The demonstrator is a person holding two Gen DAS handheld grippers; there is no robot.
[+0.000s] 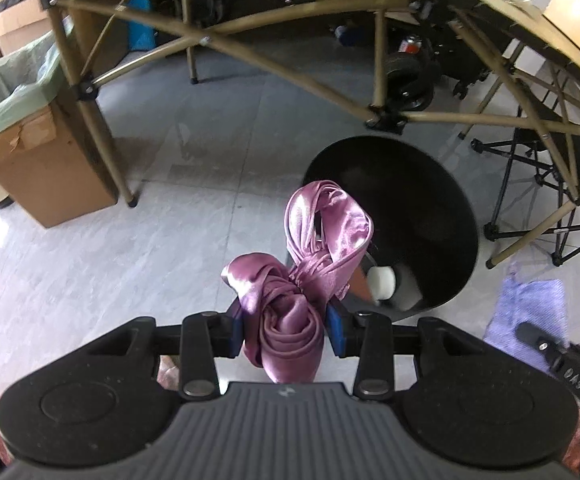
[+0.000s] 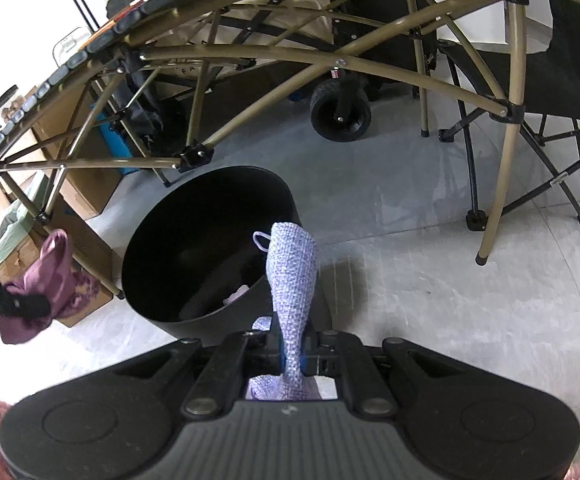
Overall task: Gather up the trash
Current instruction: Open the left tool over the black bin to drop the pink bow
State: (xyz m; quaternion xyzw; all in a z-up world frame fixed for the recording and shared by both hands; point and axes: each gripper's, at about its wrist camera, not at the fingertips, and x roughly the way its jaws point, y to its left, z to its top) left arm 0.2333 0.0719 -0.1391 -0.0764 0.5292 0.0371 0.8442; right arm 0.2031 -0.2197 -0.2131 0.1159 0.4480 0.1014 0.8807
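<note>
1. Left gripper point(image 1: 285, 330) clamps a knotted, glossy pink satin cloth point(image 1: 310, 256) beside the black bin point(image 1: 450, 208)
2. Right gripper point(image 2: 292, 354), pinched tight, holds a woven lilac cloth point(image 2: 292, 276) over the bin's rim

Shiny pink-mauve satin cloth point(image 1: 290, 300), a lilac woven cloth point(image 2: 292, 276) with a fine speckled weave, a plain black bin point(image 2: 209, 240), pale grey marbled floor point(image 1: 129, 248), blue pads on black fingers point(image 1: 336, 330)
</note>
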